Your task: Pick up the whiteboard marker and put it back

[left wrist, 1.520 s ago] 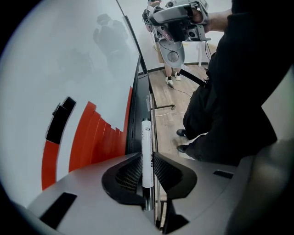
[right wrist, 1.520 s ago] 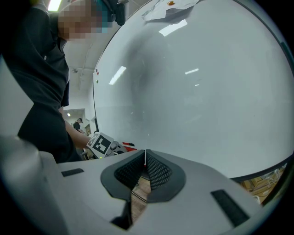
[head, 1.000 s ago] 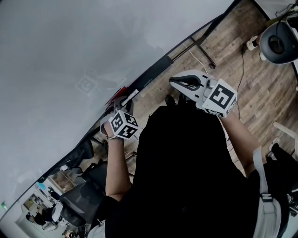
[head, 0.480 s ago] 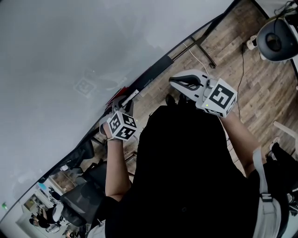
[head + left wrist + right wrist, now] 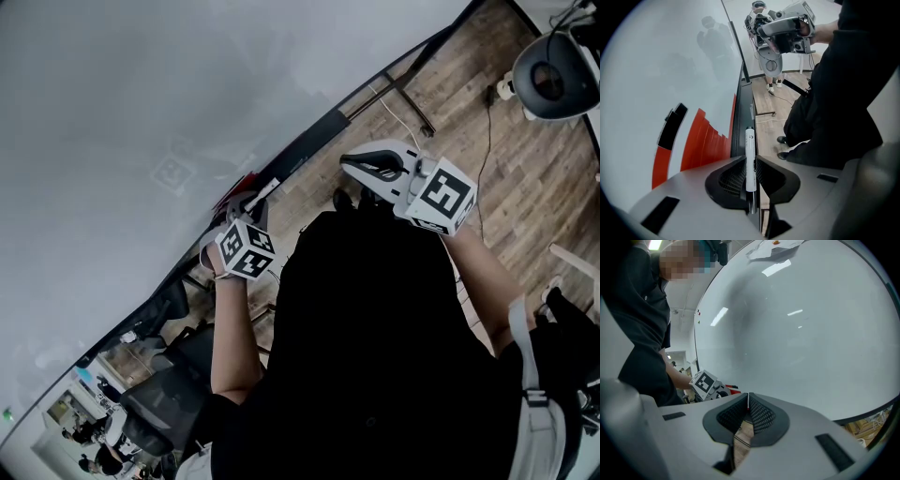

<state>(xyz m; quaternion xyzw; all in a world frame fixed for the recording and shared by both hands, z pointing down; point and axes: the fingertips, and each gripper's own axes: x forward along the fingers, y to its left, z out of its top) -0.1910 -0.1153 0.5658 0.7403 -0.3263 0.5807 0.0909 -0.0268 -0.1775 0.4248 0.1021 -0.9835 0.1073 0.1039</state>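
Left tongs (image 5: 750,159) closing, pads touching whiteboard marker (image 5: 750,147) | right tongs (image 5: 748,397) closed, nothing held | marker's lower end hidden | whiteboard ledge (image 5: 739,126) mid-frame, wood floor (image 5: 771,101) right

Print on whiteboard marker (image 5: 750,159) illegible

Glare is streaking in bright bars across the whiteboard (image 5: 797,333); both gripper views are bulging and darkening to black at their corners; the whiteboard marker (image 5: 750,154) is showing crisp; the head view is running dim and grey.
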